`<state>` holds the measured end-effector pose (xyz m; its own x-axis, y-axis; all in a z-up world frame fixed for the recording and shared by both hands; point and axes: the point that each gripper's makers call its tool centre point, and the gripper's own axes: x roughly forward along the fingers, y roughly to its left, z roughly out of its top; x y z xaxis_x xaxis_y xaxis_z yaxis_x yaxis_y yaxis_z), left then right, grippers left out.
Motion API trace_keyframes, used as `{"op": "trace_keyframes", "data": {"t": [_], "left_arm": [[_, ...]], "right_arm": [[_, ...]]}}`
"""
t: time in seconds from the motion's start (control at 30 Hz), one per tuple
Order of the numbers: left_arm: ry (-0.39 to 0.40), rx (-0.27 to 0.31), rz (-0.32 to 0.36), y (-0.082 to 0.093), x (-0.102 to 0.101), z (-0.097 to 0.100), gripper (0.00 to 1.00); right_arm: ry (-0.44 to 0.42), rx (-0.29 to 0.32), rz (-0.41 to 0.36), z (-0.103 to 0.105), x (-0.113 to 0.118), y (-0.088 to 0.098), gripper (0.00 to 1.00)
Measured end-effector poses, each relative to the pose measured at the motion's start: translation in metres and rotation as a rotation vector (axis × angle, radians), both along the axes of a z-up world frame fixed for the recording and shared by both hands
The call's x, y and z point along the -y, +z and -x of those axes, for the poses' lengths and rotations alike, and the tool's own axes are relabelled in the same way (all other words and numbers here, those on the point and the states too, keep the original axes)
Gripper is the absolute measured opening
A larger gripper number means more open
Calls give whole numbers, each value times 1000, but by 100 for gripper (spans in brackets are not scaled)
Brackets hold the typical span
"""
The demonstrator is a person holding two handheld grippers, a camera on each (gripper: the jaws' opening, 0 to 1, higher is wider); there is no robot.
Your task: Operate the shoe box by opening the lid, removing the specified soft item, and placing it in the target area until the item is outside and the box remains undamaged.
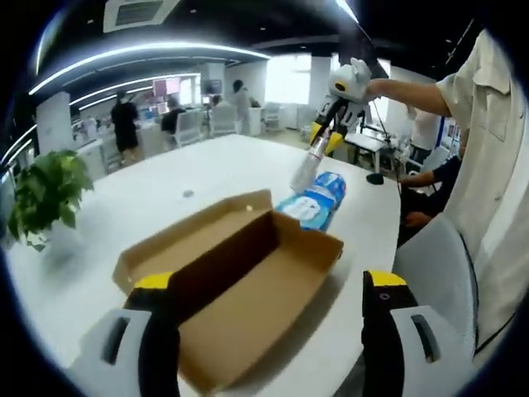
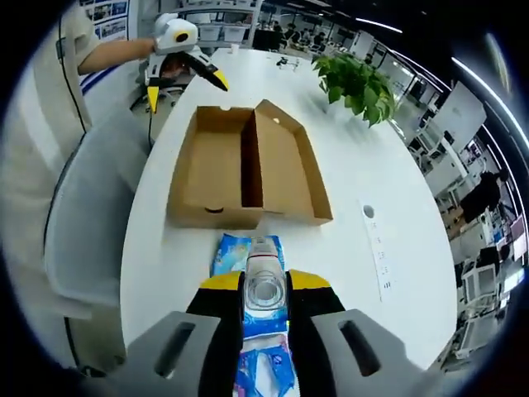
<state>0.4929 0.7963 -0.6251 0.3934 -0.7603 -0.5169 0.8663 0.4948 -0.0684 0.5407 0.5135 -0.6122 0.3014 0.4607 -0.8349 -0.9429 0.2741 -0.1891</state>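
With the blue packet (image 2: 252,252) on the counter (image 2: 355,190) at 6 o'clock of the open box (image 2: 248,169), lift the right claw (image 2: 264,298), pinching a clear bottle (image 2: 264,285), straight up while the left claw (image 1: 269,318) stays spread.

Bright ceiling strip lights (image 1: 157,51); window glare; fisheye-warped edges.

From my seat, the tissue pack (image 2: 252,273) is partly covered by the right gripper (image 2: 265,308) (its middle hidden behind the jaws), and its print is too blurred to read. The shoe box (image 1: 240,285) has its near corner cut off behind the left gripper (image 1: 269,310).
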Motion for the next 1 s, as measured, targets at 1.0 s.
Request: {"op": "trace_keyframes", "data": {"t": [1.0], "left_arm": [[216,16,-37,-10,-66,6,100]], "right_arm": [[14,-97,281,-66,25,-60,17]]}}
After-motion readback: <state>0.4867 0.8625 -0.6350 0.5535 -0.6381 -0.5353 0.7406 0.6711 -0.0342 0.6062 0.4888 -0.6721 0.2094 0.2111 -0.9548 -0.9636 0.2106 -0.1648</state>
